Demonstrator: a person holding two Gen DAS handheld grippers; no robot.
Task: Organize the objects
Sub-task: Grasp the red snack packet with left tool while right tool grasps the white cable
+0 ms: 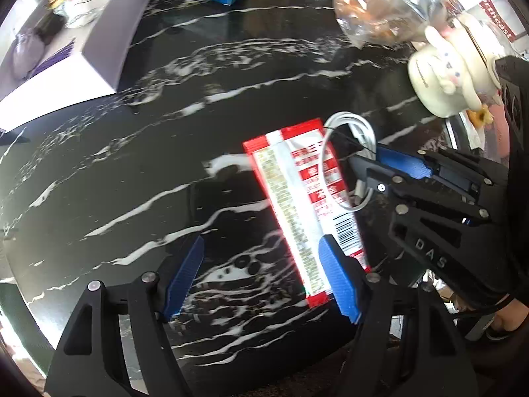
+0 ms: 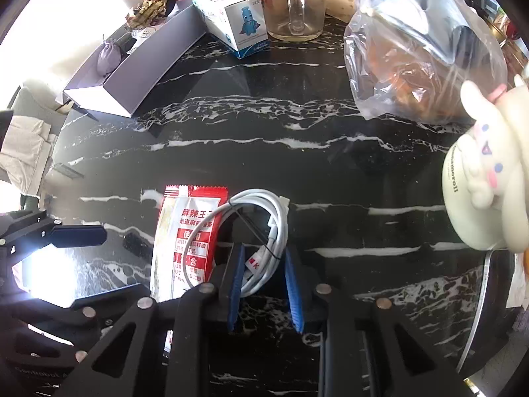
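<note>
Where the black white-veined counter (image 2: pixel 264 139) lies bare in the middle, a red and white snack packet (image 2: pixel 185 241) rests flat, its long axis running from the near edge toward the far clutter, printed face up; in the left wrist view it slants up and to the left. Just beside it, overlapping its right edge, sits a coiled white cable (image 2: pixel 264 228) bound by a thin black tie. Both tools point steeply down at the counter. The right tool (image 2: pixel 264 284) has its blue pads drawn close on the near side of the coil — the strands sit between them, though whether the pads truly press the cable is hard to make out. The left tool (image 1: pixel 264 281) stands with its fingers well apart, the right pad (image 1: pixel 340 281) over the packet's near right corner, the left pad on bare counter, nothing held. A white cartoon mug (image 2: pixel 486 192) stands at the right, cut off by the frame edge; a clear plastic bag (image 2: pixel 426 56) behind it hides blurred brownish contents. A blue and white box (image 2: pixel 234 23) and a glass mug (image 2: pixel 297 3) stand at the far side.
</note>
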